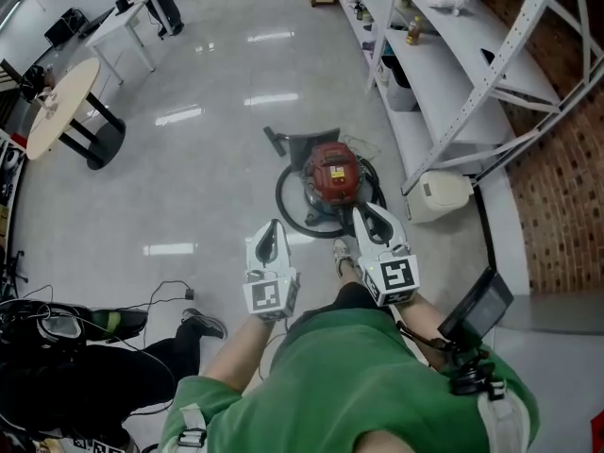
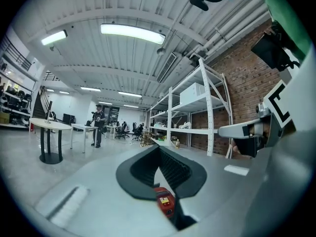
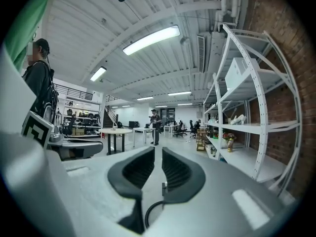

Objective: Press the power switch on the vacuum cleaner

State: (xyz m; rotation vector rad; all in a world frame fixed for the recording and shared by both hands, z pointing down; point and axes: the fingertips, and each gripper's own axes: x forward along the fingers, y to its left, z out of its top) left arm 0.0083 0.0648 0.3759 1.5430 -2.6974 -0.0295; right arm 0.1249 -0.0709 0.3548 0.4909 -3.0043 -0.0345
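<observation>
The round red vacuum cleaner (image 1: 331, 172) sits on the glossy grey floor (image 1: 208, 159) at frame centre, ringed by a black hose (image 1: 283, 206). Its yellow label probably carries print, but it is too small to read. Left gripper (image 1: 273, 226), lower centre: tips together, empty. Right gripper (image 1: 364, 217): jaws narrowly apart, empty, its tip covering part of the hose.

The vacuum cleaner (image 1: 332, 173) sits on the floor (image 1: 208, 159) ahead, just beyond my right gripper (image 1: 364, 215); my left gripper (image 1: 274, 227) is alongside; the shelving rack (image 1: 453, 55) stands right; the round table (image 1: 61, 107) far left.
</observation>
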